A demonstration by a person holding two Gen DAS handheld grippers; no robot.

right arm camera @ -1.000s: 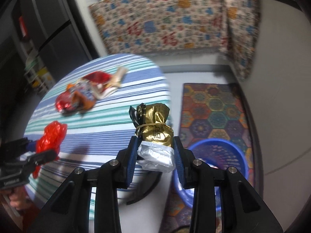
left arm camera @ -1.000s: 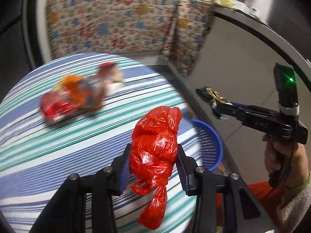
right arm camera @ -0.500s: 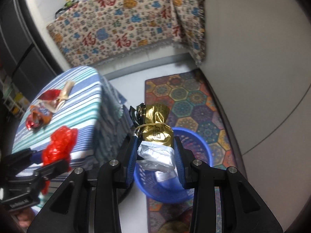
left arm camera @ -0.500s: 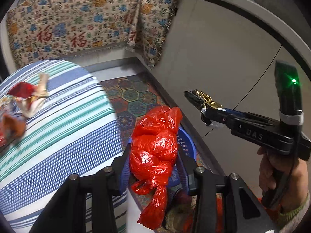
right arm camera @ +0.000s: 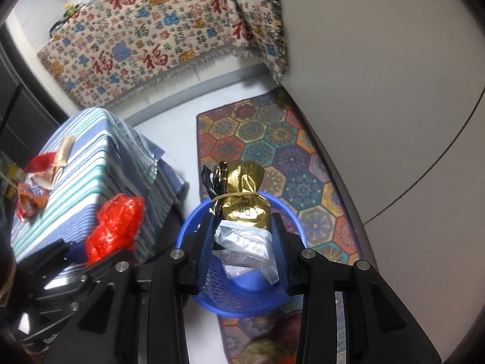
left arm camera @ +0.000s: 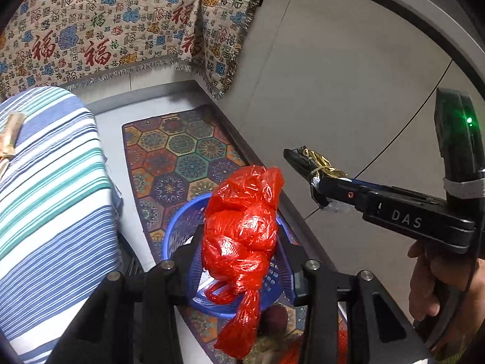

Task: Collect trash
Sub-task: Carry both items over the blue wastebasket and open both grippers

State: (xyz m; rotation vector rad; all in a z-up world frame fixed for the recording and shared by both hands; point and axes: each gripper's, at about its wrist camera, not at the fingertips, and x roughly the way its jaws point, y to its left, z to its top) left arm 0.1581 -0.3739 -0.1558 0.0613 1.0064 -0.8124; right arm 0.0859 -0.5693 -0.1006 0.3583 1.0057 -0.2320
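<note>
My left gripper (left arm camera: 242, 254) is shut on a knotted red plastic bag (left arm camera: 242, 221), which hangs right over the blue mesh basket (left arm camera: 178, 230) on the floor. My right gripper (right arm camera: 242, 242) is shut on a gold foil packet (right arm camera: 245, 200) with a silver wrapper under it, also held above the blue basket (right arm camera: 242, 300). From the left wrist view the right gripper (left arm camera: 306, 166) comes in from the right with the gold packet (left arm camera: 318, 157) at its tip. The right wrist view shows the red bag (right arm camera: 116, 224) at lower left, in the left gripper.
A low table with a striped blue cloth (right arm camera: 81, 179) stands left of the basket, with red and orange wrappers (right arm camera: 39, 170) on it. The basket sits on a hexagon-patterned rug (right arm camera: 272, 139). A patterned throw (left arm camera: 115, 21) covers furniture behind. A grey wall (left arm camera: 348, 75) runs along the right.
Both grippers have swung off the striped table to the right and downward, carrying the red bag and the gold packet over the blue basket. Both grips are unchanged.
</note>
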